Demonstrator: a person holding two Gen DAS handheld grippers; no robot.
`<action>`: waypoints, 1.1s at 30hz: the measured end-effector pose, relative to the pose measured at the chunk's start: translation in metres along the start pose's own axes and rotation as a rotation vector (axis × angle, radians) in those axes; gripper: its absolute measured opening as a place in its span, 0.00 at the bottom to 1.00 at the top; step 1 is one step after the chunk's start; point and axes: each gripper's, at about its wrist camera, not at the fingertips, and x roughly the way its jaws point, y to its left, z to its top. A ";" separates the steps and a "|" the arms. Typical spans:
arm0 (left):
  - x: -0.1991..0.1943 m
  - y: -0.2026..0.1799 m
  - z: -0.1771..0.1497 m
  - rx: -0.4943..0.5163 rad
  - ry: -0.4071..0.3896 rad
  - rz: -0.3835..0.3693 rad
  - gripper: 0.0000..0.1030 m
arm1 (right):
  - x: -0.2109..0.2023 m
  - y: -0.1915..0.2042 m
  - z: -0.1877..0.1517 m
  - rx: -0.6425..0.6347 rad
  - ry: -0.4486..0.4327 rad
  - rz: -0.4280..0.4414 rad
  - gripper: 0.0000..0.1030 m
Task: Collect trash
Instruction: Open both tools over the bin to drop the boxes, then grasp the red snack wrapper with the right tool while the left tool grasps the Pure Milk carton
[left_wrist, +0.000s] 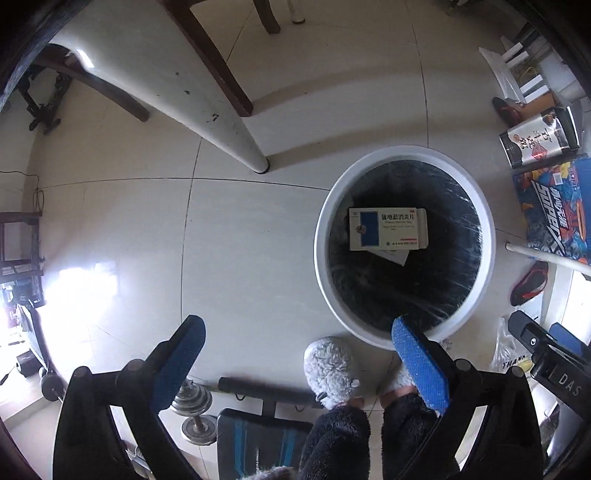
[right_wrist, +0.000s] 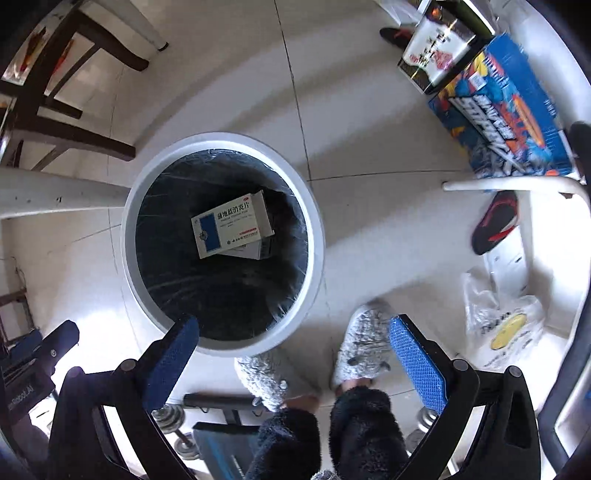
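Note:
A round white trash bin (left_wrist: 325, 221) with a black liner stands on the tiled floor; it also shows in the right wrist view (right_wrist: 127, 236). A white and blue medicine box (left_wrist: 388, 229) lies inside it on another box, also seen in the right wrist view (right_wrist: 232, 225). My left gripper (left_wrist: 295, 358) is open and empty, above the floor left of the bin's near rim. My right gripper (right_wrist: 295, 358) is open and empty, above the floor right of the bin.
The person's grey slippers (left_wrist: 332, 369) (right_wrist: 362, 343) stand by the bin. White table legs (left_wrist: 207, 110), dark chair legs (right_wrist: 74, 136), dumbbells (left_wrist: 192, 406), colourful boxes (left_wrist: 557, 210) (right_wrist: 506, 110), a black-red shoe (right_wrist: 495, 221) and a plastic bag (right_wrist: 506, 317) surround it.

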 end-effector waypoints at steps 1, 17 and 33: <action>-0.005 0.000 -0.003 -0.001 0.000 -0.001 1.00 | -0.004 0.002 -0.004 -0.005 -0.005 -0.002 1.00; -0.153 0.012 -0.050 0.015 -0.045 -0.051 1.00 | -0.185 0.009 -0.066 -0.059 -0.081 -0.023 1.00; -0.355 0.007 -0.071 0.052 -0.189 -0.105 1.00 | -0.417 -0.001 -0.110 -0.022 -0.155 0.096 1.00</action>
